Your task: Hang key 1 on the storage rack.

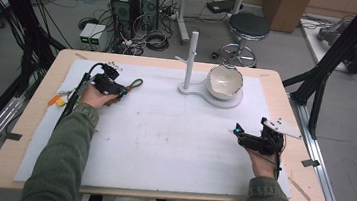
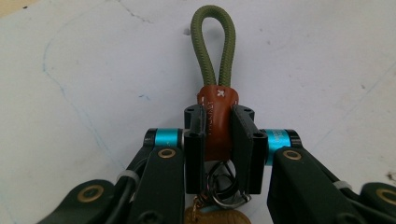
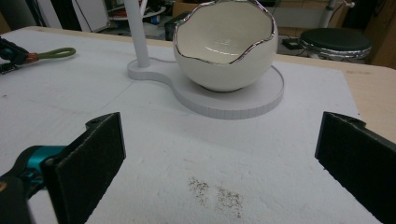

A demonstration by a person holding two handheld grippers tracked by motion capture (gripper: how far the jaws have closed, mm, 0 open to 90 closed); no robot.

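A key strap with an olive cord loop [image 2: 212,42], a brown leather tab [image 2: 215,100] and metal rings lies on the white mat at the left. My left gripper [image 2: 218,119] is shut on the leather tab, and the loop sticks out past the jaw tips. In the high view the left gripper [image 1: 119,90] sits at the mat's far left with the cord loop [image 1: 136,82] pointing right. My right gripper [image 1: 237,132] rests at the right of the mat. Its jaws stand wide apart with nothing between them, as the right gripper [image 3: 219,154] view shows.
An egg-shaped white bowl [image 1: 224,81] with a silver jagged rim sits on a flat white stand [image 1: 231,102], which carries an upright post [image 1: 191,56] with a side peg. The white mat [image 1: 162,139] covers most of the wooden table. A stool and computers stand beyond the far edge.
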